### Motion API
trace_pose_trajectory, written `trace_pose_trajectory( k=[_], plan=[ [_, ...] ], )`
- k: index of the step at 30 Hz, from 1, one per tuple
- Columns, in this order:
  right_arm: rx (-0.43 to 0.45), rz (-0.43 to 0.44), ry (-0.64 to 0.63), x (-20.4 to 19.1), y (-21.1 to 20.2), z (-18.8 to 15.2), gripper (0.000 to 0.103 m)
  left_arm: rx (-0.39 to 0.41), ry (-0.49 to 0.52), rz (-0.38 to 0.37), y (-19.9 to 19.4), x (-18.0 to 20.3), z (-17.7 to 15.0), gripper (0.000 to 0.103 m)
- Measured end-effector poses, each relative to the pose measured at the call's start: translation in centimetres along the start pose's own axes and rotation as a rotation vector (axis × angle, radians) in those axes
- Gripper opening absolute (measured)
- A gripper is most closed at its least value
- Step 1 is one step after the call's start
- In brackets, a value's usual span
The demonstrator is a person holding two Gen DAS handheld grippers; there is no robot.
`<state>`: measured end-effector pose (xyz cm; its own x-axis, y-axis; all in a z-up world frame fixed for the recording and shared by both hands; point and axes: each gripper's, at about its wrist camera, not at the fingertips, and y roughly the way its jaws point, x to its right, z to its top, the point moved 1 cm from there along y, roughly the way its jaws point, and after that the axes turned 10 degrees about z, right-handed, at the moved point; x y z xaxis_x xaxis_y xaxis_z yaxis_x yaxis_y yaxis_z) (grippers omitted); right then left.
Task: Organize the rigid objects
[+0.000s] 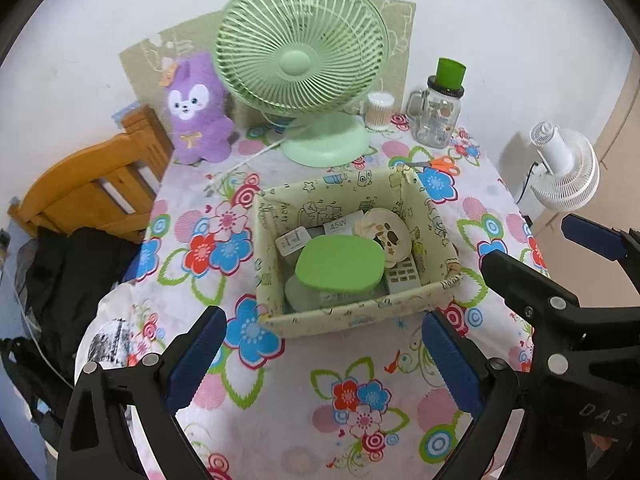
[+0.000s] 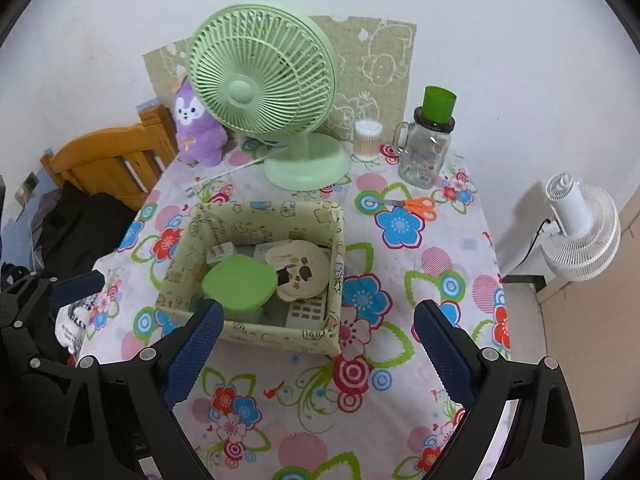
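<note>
A cream fabric basket (image 1: 352, 320) (image 2: 280, 336) stands mid-table on the floral cloth. It holds a green-lidded container (image 1: 340, 262) (image 2: 240, 282), a round cream disc (image 1: 386, 232) (image 2: 300, 270), a grey keypad device (image 1: 404, 276) (image 2: 308, 312) and white boxes (image 1: 294, 240). Orange scissors (image 1: 444, 164) (image 2: 420, 206) lie behind the basket on the right. My left gripper (image 1: 326, 360) hovers open and empty just in front of the basket. My right gripper (image 2: 320, 348) is open and empty too, at the basket's near right corner.
A green fan (image 1: 300, 48) (image 2: 260, 72), purple plush (image 1: 196, 116), cotton-swab pot (image 2: 366, 140) and glass jar with a green cup (image 1: 436, 120) (image 2: 426, 152) line the back. A wooden chair (image 1: 92, 188) and black bag (image 1: 60, 280) stand left. A white fan (image 2: 580, 232) stands right.
</note>
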<state>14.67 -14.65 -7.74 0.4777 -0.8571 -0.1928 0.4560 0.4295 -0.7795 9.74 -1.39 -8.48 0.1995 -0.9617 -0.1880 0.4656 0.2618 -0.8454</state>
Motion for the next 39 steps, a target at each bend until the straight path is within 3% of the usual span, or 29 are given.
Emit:
trace_pose_trajectory(
  k=[11, 17, 24, 39],
  plan=[
    [0.062, -0.004, -0.013, -0.8, -4.8, -2.0, 0.098, 0.064, -0.056, 0.035, -4.9, -1.4, -2.5, 0.099],
    [0.108, -0.066, 0.046, -1.5, -7.9, -3.4, 0.098, 0.111, -0.089, 0.015, -8.0, -3.1, -4.1, 0.099],
    [0.156, -0.068, 0.061, -3.1, -11.3, -5.1, 0.098, 0.173, -0.078, 0.017, -11.2, -4.1, -5.5, 0.102],
    [0.211, -0.09, 0.054, -4.5, -13.6, -6.9, 0.098, 0.231, -0.103, 0.022, -13.6, -4.4, -7.0, 0.103]
  ],
)
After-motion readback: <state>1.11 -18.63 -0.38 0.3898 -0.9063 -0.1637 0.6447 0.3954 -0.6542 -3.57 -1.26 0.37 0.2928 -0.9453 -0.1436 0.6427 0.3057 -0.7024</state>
